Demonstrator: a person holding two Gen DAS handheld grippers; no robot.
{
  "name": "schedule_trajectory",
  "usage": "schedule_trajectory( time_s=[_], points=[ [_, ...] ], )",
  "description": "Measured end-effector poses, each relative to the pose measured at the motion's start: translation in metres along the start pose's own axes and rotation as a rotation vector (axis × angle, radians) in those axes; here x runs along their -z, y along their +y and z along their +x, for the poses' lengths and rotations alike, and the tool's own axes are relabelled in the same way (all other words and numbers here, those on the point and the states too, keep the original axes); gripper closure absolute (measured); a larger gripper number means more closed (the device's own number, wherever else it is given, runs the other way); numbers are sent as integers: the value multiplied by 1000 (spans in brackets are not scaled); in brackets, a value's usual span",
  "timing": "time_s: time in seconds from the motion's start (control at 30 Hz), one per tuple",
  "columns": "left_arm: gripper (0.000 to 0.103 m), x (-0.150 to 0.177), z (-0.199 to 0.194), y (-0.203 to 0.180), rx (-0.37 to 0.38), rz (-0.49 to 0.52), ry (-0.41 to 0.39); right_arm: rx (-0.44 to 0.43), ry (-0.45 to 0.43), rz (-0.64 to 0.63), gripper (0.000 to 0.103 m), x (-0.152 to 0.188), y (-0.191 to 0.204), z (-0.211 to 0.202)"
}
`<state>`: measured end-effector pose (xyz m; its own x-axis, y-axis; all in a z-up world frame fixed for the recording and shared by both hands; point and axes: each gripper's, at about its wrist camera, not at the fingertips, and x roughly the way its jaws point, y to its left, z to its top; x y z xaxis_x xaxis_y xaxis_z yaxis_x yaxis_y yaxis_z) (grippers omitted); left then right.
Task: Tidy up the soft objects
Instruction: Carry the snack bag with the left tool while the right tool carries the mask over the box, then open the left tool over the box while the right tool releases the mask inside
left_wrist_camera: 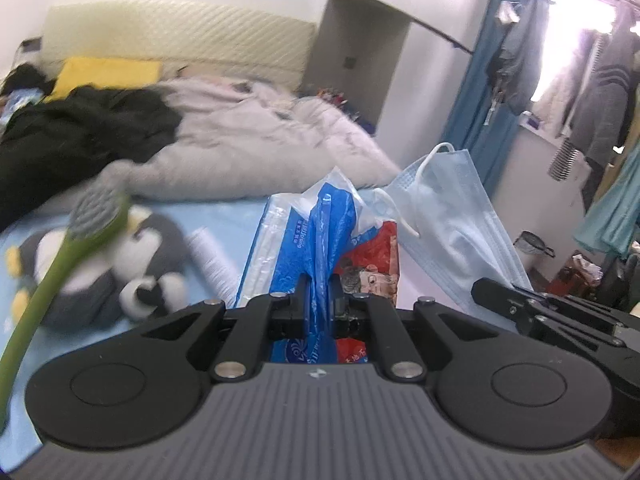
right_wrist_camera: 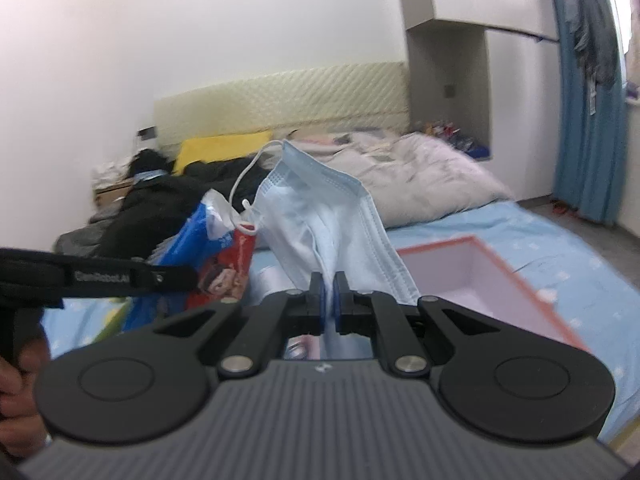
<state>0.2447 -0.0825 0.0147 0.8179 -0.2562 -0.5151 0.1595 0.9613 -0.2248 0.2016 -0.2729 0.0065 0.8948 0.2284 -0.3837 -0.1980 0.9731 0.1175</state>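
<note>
Above the bed (right_wrist_camera: pixel 560 240), the left gripper (left_wrist_camera: pixel 320 300) is clamped on a crinkly tissue pack (left_wrist_camera: pixel 320 232) while the right gripper (right_wrist_camera: pixel 329 300) pinches a limp, light mask (right_wrist_camera: pixel 320 208) at its edge, box (right_wrist_camera: pixel 500 264) at 3 o'clock

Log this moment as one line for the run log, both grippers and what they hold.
left gripper: shut on blue plastic bag | right gripper: shut on face mask | open box on bed, below right

Motion-blurred penguin plush (left_wrist_camera: pixel 120 264); pink box (right_wrist_camera: pixel 500 280) partly hidden.
</note>
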Motion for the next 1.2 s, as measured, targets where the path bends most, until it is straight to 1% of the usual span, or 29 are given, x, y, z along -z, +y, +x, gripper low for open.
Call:
schedule_trajectory(
  time_s=[0.1,0.17,0.2,0.3,0.43,0.53,0.67,0.7,0.8,0.9,0.97,1.07,1.13,1.17,1.2],
  points=[
    [94,-19,20,-15,34,16,9,24,7,23,95,-14,-17,10],
    [93,-30,36,-27,45,48,24,48,30,36,95,-21,-29,20],
    [93,-36,43,-30,50,46,26,52,49,49,95,-23,-36,26],
    [94,-53,74,-37,77,42,72,73,122,72,95,-27,-56,45],
    [93,-61,116,-53,67,94,129,104,220,89,95,-27,-82,71],
    [93,-58,149,-66,67,124,202,128,287,125,95,-22,-99,93],
    [93,-48,202,-78,53,141,314,150,403,197,95,-7,-123,122],
    [93,-44,215,-79,46,138,344,163,426,210,95,-3,-127,128],
    [93,-36,244,-79,5,125,392,202,482,199,95,8,-137,143],
    [93,-30,267,-79,16,93,469,219,524,224,93,19,-150,153],
    [93,-25,274,-77,23,104,491,244,539,220,93,26,-153,153],
    [93,-17,279,-81,25,138,502,233,563,239,93,33,-160,156],
    [93,-16,280,-81,18,134,506,240,568,240,92,35,-163,158],
    [92,-16,279,-81,17,136,505,243,573,239,91,35,-164,160],
    [91,-16,279,-81,12,140,500,242,580,240,89,36,-165,162]
  ],
)
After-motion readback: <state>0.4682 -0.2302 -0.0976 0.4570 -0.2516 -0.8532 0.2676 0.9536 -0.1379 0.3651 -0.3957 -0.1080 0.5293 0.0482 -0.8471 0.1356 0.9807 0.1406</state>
